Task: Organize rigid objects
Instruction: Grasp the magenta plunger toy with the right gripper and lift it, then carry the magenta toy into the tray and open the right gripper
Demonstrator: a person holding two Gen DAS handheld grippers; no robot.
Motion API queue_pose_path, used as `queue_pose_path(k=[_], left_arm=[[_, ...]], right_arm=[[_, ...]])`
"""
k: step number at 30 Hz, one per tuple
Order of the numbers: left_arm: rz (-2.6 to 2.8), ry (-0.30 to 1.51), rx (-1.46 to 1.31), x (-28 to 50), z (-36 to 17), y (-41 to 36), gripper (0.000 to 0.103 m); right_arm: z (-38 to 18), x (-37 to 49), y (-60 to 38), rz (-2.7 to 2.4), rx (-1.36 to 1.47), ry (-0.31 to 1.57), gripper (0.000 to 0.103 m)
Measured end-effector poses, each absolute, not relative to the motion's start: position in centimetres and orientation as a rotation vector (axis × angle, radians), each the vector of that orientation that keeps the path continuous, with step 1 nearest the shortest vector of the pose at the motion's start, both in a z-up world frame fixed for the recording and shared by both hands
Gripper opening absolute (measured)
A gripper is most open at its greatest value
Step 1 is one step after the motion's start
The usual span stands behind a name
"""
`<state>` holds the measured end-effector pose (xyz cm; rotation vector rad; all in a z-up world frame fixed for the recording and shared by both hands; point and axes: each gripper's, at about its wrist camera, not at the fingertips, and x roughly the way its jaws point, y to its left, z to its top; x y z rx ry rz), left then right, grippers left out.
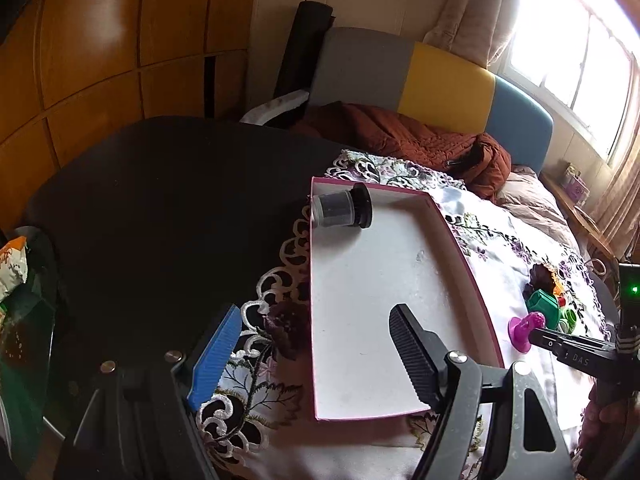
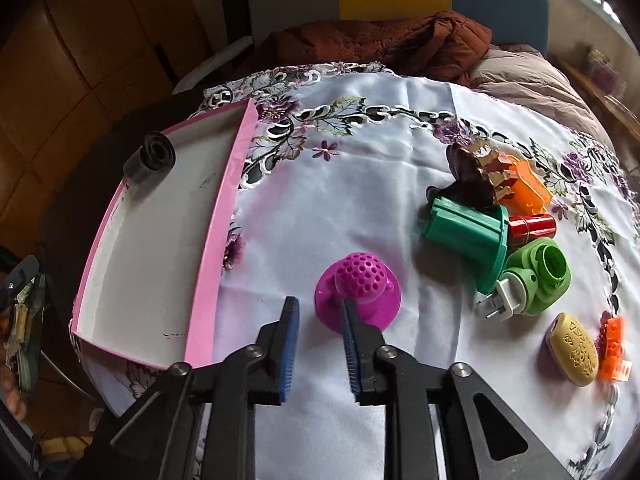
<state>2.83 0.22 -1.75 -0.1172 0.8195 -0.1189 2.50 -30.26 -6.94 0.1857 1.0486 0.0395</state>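
While your right gripper [image 2: 318, 322] hangs over the white embroidered floral tablecloth [image 2: 360, 168], its blue ribbed pads stand a narrow way apart with nothing between them; the right-hand pad's tip sits at the near left edge of the magenta perforated dome-shaped plastic piece with a flared base [image 2: 357, 294], and whether it touches that piece you can't tell from here. That magenta piece rests on the cloth, just beside the long pink wall of the shallow pink-rimmed white cardboard tray [image 2: 224, 216] to its left. Inside the tray, up in the far corner, a clear cylindrical jar with a black screw lid [image 1: 342, 211] lies on its side.

Off to your right the remaining pieces crowd together: a green ribbed plastic cylinder with a wide flange [image 2: 468, 236], a lime green round-holed plug-in device with white prongs [image 2: 532, 276], a small red cylinder [image 2: 532, 227], an orange plastic block [image 2: 524, 186] and a dark brown round ornament [image 2: 472, 178]. Nearer the edge lie a tan oval embossed piece [image 2: 574, 354] and an orange studded brick [image 2: 614, 348].

Your left gripper [image 1: 316, 344] hovers over the tray's near end, jaws spread wide, one blue pad and one black pad, gripping nothing
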Motion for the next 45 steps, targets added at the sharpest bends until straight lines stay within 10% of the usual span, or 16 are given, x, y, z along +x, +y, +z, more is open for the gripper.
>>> queue_pose_path(k=[6,11,45], left_arm=[[-0.132,0.823,-0.101,2.7,-1.8,-0.4,0.078],[-0.134,0.831,-0.095,2.7,-1.8,-0.8,0.078],[-0.038,0.83,-0.119,2.7,-2.2,3.0,0.078]], right_arm=[[-7.7,2.6,-32.2,-0.003,0.286,1.011,0.055],[-9.0,4.4,-31.9,-0.032,0.277,1.009,0.041],[-5.5,12.5,-12.7,0.286,0.079,0.974,0.041]])
